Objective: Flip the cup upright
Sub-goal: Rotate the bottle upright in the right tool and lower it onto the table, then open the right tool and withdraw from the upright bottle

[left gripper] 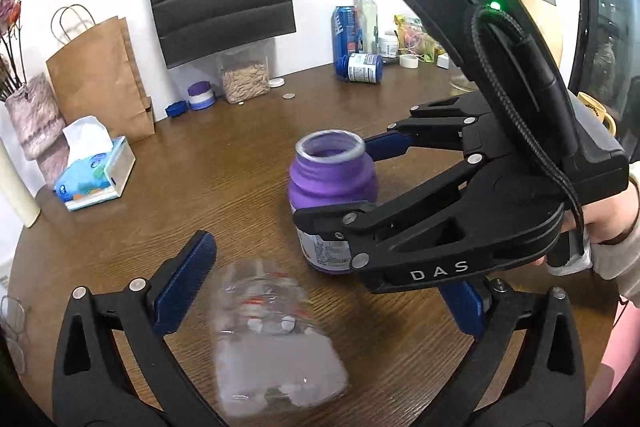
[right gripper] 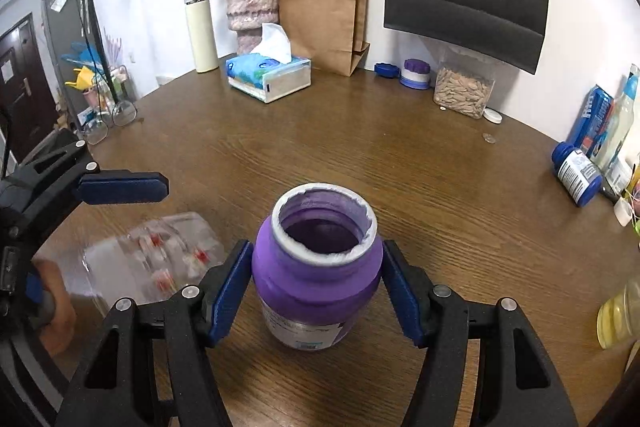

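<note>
We are bracketing the purple jar (right gripper: 316,267), upright mid-table, with the right gripper (right gripper: 316,291); its jaws look just apart, perhaps barely touching. The clear cup (left gripper: 276,339) is lying sideways between the left gripper's (left gripper: 328,303) open jaws; we should close squarely before tipping.

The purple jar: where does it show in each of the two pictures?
Left wrist view: purple jar right of centre, upright, between the right tool's blue pads.
Right wrist view: purple jar at bottom centre, mouth open upward.
Shared landmark: the tissue box on the wooden table.
</note>
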Demonstrator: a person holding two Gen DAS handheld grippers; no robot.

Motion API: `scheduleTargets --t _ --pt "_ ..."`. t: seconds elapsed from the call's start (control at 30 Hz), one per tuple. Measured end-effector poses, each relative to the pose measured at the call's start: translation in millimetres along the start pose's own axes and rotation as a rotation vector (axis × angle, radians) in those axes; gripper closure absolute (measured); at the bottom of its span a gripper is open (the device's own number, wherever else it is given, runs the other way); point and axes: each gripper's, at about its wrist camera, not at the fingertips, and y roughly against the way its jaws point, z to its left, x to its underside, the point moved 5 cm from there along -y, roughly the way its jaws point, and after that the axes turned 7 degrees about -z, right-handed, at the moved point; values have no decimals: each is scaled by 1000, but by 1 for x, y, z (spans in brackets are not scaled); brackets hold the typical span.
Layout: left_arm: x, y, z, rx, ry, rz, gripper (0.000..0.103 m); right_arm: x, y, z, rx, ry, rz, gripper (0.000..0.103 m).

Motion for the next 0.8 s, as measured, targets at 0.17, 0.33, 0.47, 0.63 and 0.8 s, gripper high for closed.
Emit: scheduleTargets --t 0.17,0.33,0.47,0.63,0.8 --pt "-5 13 8 -28 38 -8 1 -5 20 3 3 -26 -26 34" --pt "-6 52 18 -160 15 -6 1 -14 76 6 23 -18 -98 27" --pt "10 103 37 -287 56 -57 0 0 120 -1 67 -42 -119 25" --pt "30 160 63 -417 208 -57 0 25 157 -4 106 -88 -125 25" --pt "32 199 52 -463 226 -109 0 37 186 17 116 -120 -162 25"
